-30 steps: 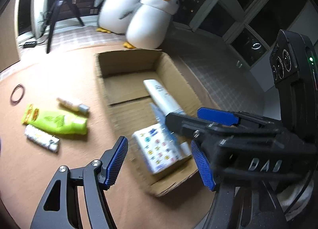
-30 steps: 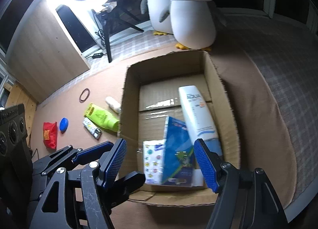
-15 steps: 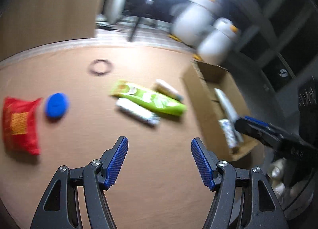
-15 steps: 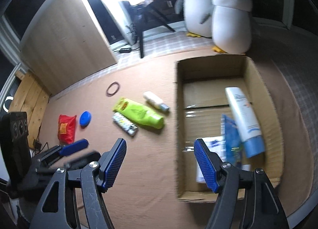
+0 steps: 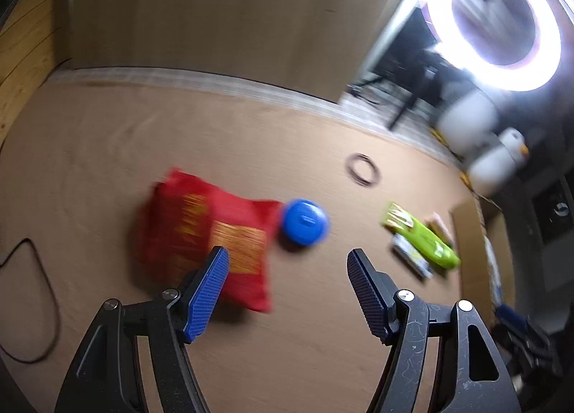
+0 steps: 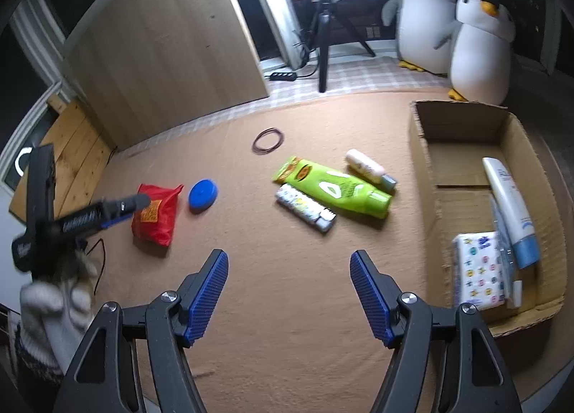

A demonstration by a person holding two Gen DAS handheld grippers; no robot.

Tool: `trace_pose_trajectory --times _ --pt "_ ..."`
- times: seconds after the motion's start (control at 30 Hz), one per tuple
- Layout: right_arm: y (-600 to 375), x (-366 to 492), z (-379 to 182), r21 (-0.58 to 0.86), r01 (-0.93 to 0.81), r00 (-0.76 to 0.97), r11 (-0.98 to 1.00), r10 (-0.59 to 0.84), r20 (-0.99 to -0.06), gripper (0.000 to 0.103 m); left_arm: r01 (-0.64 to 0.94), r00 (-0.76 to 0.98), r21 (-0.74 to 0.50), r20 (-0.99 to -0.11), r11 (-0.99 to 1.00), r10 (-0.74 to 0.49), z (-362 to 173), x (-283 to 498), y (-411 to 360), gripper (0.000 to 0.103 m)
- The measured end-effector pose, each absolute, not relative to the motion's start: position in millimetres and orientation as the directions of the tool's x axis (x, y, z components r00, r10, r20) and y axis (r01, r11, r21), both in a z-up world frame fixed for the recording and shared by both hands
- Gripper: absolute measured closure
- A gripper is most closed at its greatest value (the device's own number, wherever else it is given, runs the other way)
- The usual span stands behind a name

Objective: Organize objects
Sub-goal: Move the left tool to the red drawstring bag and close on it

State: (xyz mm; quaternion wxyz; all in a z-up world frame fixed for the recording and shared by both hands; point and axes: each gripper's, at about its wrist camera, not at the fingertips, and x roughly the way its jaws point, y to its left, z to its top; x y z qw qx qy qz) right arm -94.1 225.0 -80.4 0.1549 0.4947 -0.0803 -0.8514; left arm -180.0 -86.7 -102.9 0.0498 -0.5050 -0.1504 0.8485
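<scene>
My left gripper is open and empty, just short of a red snack bag and a blue round lid on the brown mat. From the right wrist view the left gripper hovers over the red bag, beside the blue lid. My right gripper is open and empty above the mat. A green tube, a patterned strip pack and a small white bottle lie mid-mat. The cardboard box at right holds a white tube and a tissue pack.
A dark rubber ring lies on the mat behind the objects. Two plush penguins stand behind the box. A tripod with a ring light and a wooden panel stand at the back. A black cable lies at left.
My left gripper has swung from the box leftward across the mat to the red bag and blue lid. My right gripper has drawn back and left from over the box. Both stayed open.
</scene>
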Motion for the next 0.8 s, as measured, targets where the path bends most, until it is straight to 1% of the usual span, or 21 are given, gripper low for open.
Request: trace_pose_trajectory --times 0.2,0.43,0.6,0.7,0.8 --pt "201.4 -88.5 -88.2 0.294 0.195 -0.423 -0.936 -0.351 -0.836 0.036 0.173 -0.464 -0.317 -0.861 -0.933 0.206 -126.8 -208.8 -143.4 0.031" --pt "186.9 -81.8 -93.3 0.285 0.200 -0.397 -0.937 -0.343 -0.851 0.036 0.226 -0.436 -0.332 -0.875 -0.916 0.209 -153.8 -236.0 -166.6 0.031" --pt "185.9 -80.5 -95.5 0.281 0.189 -0.389 -0.941 -0.335 -0.858 0.036 0.224 -0.424 -0.367 -0.871 -0.903 0.249 -166.9 -239.8 -173.7 0.032" --pt "186.0 -81.9 -96.4 0.279 0.182 -0.386 -0.943 -0.329 -0.862 0.036 0.212 -0.424 -0.369 -0.869 -0.905 0.255 -168.7 -236.4 -172.6 0.035" --pt "184.8 -83.9 -96.7 0.279 0.180 -0.384 -0.943 -0.328 -0.863 0.036 0.197 -0.419 -0.372 -0.869 -0.907 0.265 -170.6 -230.0 -165.9 0.035"
